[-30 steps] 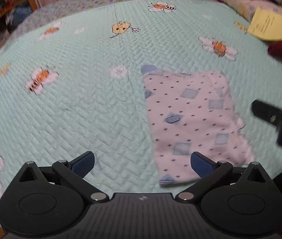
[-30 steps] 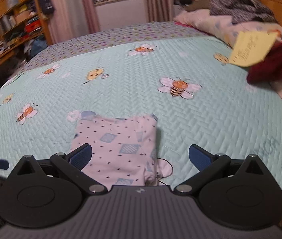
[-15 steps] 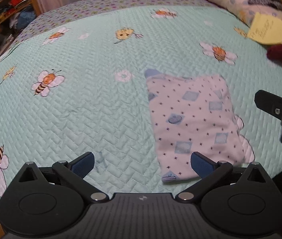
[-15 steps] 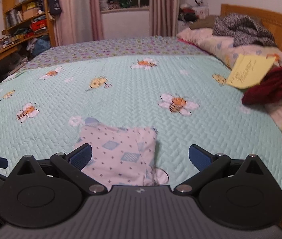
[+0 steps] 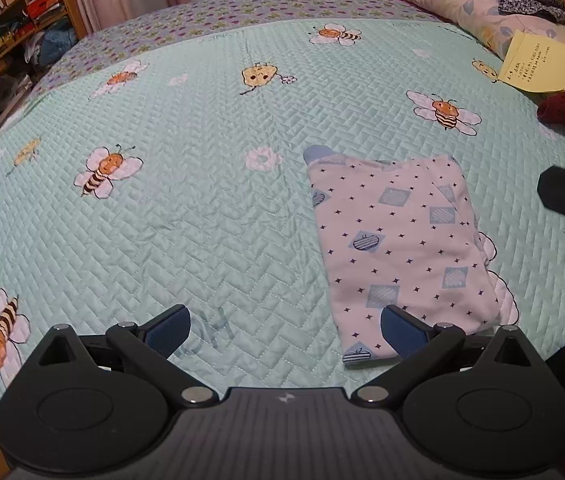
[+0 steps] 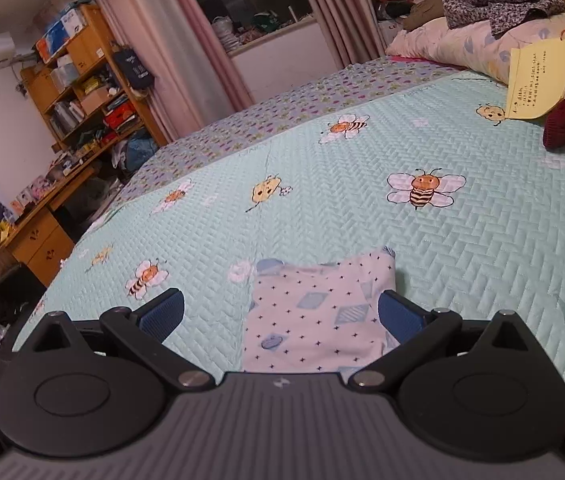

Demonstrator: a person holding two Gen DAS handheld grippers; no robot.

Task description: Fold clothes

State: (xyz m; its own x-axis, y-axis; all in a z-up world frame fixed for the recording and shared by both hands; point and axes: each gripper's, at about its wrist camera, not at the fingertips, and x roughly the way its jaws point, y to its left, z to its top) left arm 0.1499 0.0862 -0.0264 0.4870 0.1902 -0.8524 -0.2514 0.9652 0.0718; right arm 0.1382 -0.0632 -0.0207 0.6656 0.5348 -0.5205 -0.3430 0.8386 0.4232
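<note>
Drew both grippers, left [image 5: 284, 330] and right [image 6: 280, 314], back empty and spread; left patterned garment [image 5: 398, 248] folded flat at two o'clock on bee quilt [image 5: 202, 208].

Both wrist views look across the bed [image 5: 210, 208] — sharing the folded cloth [image 6: 318, 316].

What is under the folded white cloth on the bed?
The folded white cloth lies on the green bedspread. A white printed shape shows at its right edge. The rest under the cloth is covered.

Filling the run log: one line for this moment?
left gripper open | right gripper open | garment folded on bedspread
</note>
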